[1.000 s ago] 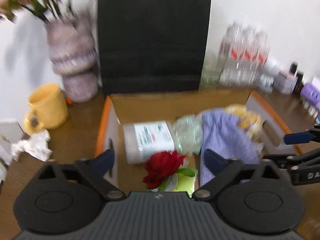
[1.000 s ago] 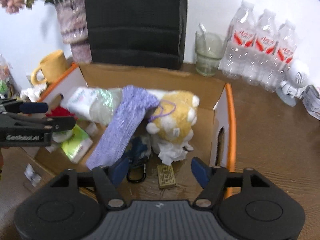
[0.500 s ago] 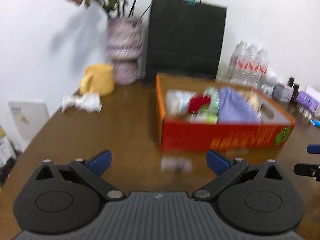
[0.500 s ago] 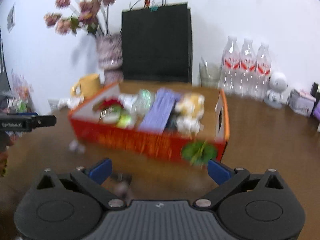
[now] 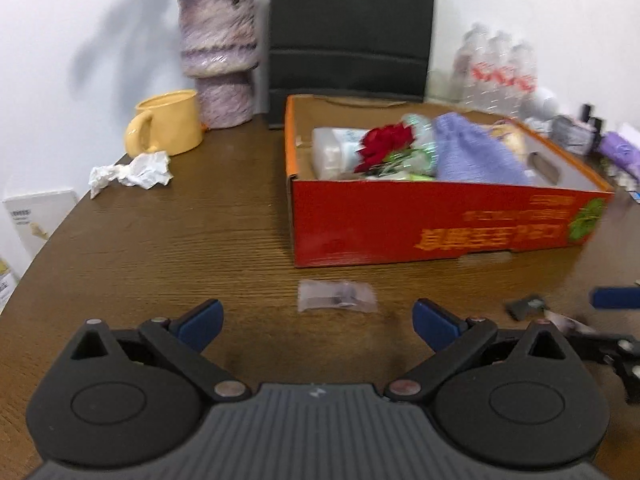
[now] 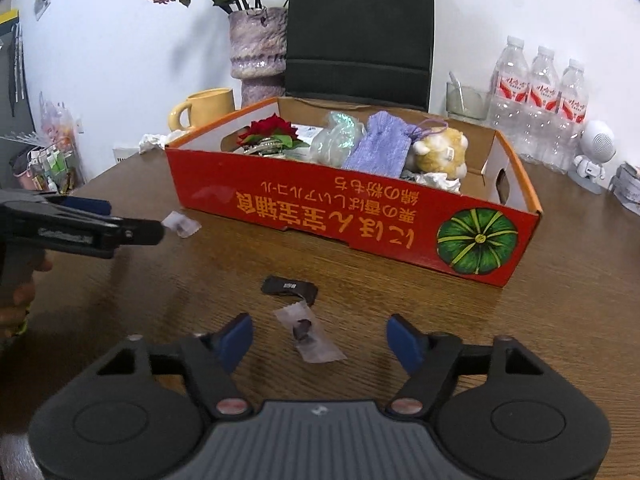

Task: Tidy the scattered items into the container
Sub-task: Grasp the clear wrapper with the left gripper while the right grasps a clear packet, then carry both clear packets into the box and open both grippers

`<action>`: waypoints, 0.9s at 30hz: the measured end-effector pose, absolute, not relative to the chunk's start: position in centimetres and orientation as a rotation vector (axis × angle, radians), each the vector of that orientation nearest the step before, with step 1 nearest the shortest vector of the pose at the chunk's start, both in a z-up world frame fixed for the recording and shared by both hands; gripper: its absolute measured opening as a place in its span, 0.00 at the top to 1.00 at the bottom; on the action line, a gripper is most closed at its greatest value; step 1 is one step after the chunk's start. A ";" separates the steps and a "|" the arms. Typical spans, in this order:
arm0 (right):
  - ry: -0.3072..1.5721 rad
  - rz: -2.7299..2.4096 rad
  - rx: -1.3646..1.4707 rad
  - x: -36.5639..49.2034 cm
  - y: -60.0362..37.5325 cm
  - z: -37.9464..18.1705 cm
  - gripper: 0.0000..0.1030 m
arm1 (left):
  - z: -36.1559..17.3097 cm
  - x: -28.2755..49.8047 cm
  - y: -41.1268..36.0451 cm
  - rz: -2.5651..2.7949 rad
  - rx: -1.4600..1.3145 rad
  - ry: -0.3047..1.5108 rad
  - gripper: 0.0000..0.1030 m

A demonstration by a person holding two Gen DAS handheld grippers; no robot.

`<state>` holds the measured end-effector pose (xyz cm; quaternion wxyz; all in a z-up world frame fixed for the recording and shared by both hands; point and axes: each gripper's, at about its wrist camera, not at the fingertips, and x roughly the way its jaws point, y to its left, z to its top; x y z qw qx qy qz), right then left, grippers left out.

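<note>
Red box [image 6: 352, 216] sits mid-table, already well filled. Right gripper [image 6: 320, 338]: jaws apart, just been narrowing, straddling clear packet [image 6: 310, 338] w/o touching; drop lower, pinch flat. Left gripper [image 5: 316, 320]: released, its packet [image 5: 336, 297] just ahead.

the near half of the worktop [image 6: 400, 280] lies mostly bare. a red cardboard box [image 6: 340, 220] stands as a wall across the middle, open on top and already crowded with a rose, a purple cloth and a plush toy. on the near side of it lie only flat things: a clear packet [image 6: 308, 336] between the right gripper [image 6: 320, 336] fingers, a black tag [image 6: 290, 288] just beyond, and another packet [image 5: 336, 296] to the left. the left gripper [image 6: 132, 232] reaches in from the left. far behind the box, a vase, a mug, a black bag and bottles line the wall.
</note>
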<state>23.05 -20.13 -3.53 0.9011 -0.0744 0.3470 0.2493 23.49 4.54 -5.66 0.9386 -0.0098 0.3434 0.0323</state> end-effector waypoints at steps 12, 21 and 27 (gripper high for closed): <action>0.719 0.523 -0.169 23.3 -20.1 -4.1 0.76 | -6.4 25.7 3.3 0.052 0.002 0.726 0.25; 0.706 0.530 -0.173 23.0 -20.3 -4.1 0.84 | -6.1 24.6 3.0 0.000 0.011 0.707 0.65; 0.699 0.520 -0.170 22.6 -20.4 -4.2 0.85 | -6.1 23.5 2.5 -0.021 0.016 0.692 0.72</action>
